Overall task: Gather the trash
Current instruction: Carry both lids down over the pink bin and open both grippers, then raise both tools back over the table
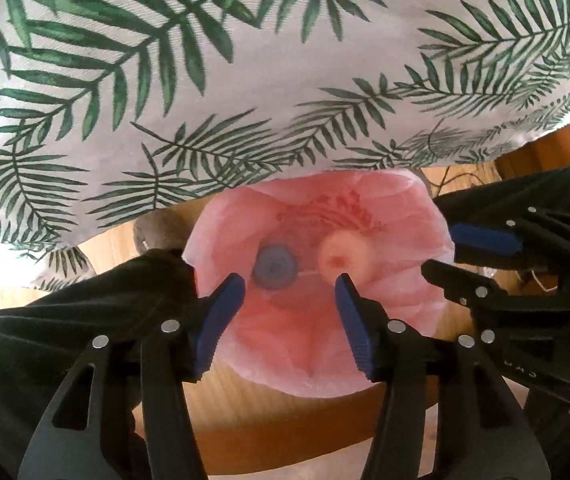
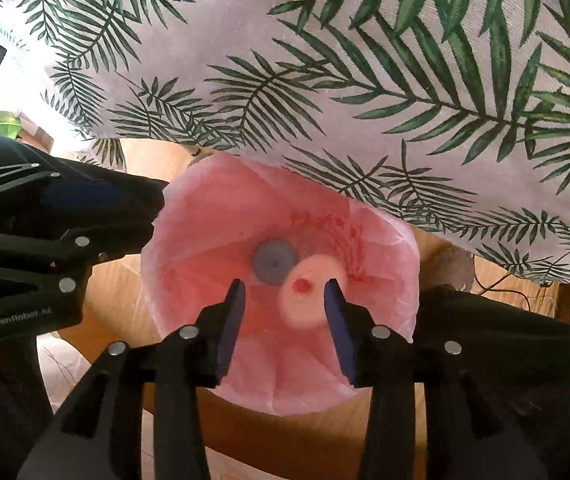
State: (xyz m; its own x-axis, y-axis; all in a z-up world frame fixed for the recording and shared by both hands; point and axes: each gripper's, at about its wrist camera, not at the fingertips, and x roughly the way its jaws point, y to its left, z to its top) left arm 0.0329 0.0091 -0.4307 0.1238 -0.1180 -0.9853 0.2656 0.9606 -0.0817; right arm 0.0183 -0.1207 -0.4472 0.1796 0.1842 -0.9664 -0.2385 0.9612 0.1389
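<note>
A pink plastic bag hangs open below the table edge; it also shows in the right wrist view. Inside lie a grey-blue round cap and a pale round piece with a red spot. My left gripper is open and empty above the bag's mouth. My right gripper is open and empty above the bag too. In the left wrist view the right gripper sits at the bag's right rim. In the right wrist view the left gripper sits at the bag's left rim.
A white tablecloth with green palm leaves overhangs the table just behind the bag. Wooden floor and furniture lie below. Dark trouser legs flank the bag.
</note>
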